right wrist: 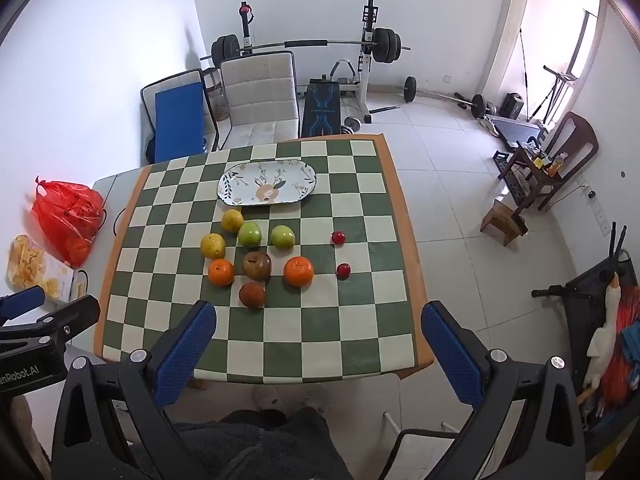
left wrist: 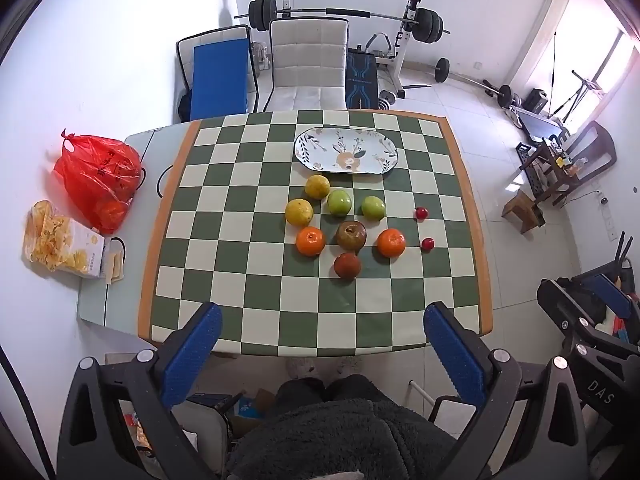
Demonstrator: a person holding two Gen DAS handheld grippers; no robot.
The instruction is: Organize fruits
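Observation:
Fruit lies grouped mid-table on a green-and-cream checkered cloth [left wrist: 264,184]: two yellow fruits [left wrist: 299,212], two green apples [left wrist: 339,203], two oranges [left wrist: 310,241], two brown-red fruits [left wrist: 351,235] and two small red fruits [left wrist: 421,213]. An oval floral plate [left wrist: 346,149] sits empty behind them. My left gripper [left wrist: 322,320] hovers open above the near table edge, nothing between its blue pads. In the right wrist view the same fruit [right wrist: 256,266] and plate [right wrist: 267,183] show; my right gripper [right wrist: 318,320] is open too, high over the near edge.
A red plastic bag [left wrist: 98,178] and a box of chips [left wrist: 60,242] lie left of the cloth. A padded chair [left wrist: 308,64] stands behind the table, with weight equipment beyond. A person's dark-clad knees [left wrist: 328,420] are below the near edge.

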